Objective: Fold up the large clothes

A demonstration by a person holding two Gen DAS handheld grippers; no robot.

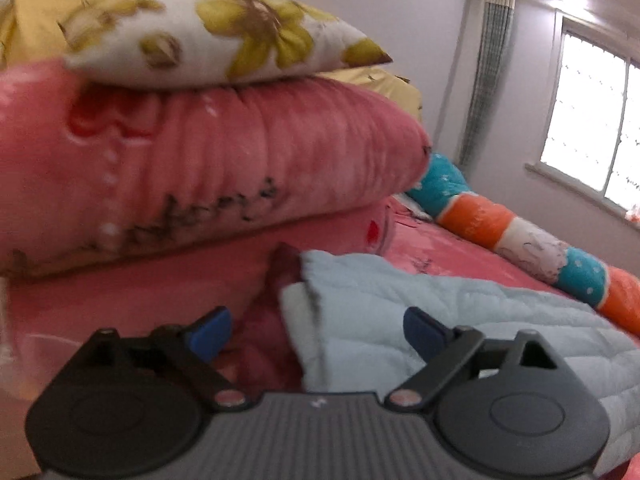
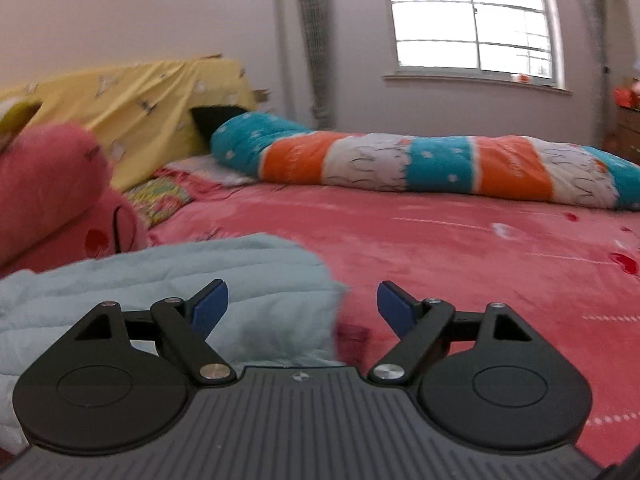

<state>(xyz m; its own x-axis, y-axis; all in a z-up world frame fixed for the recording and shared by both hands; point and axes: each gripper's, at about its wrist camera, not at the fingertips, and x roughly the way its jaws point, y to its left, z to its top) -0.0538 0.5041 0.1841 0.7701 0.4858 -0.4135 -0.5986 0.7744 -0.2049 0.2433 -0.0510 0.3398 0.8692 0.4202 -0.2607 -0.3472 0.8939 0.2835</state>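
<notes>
The pale blue quilted garment [image 1: 440,328] lies partly folded on the pink bed cover [image 2: 460,240]; left gripper [image 1: 318,334] and right gripper [image 2: 302,306] are both spread, empty, its edges at twelve o'clock; more folds seem left.

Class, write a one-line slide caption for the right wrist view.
Open right hand-held gripper above the edge of a pale blue quilted garment on a pink bedspread.

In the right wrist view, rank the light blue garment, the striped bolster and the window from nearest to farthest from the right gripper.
1. Light blue garment: lower left, its edge lying between the open fingers of the right gripper.
2. Striped bolster: across the far side of the bed.
3. Window: on the wall behind the bolster.
</notes>
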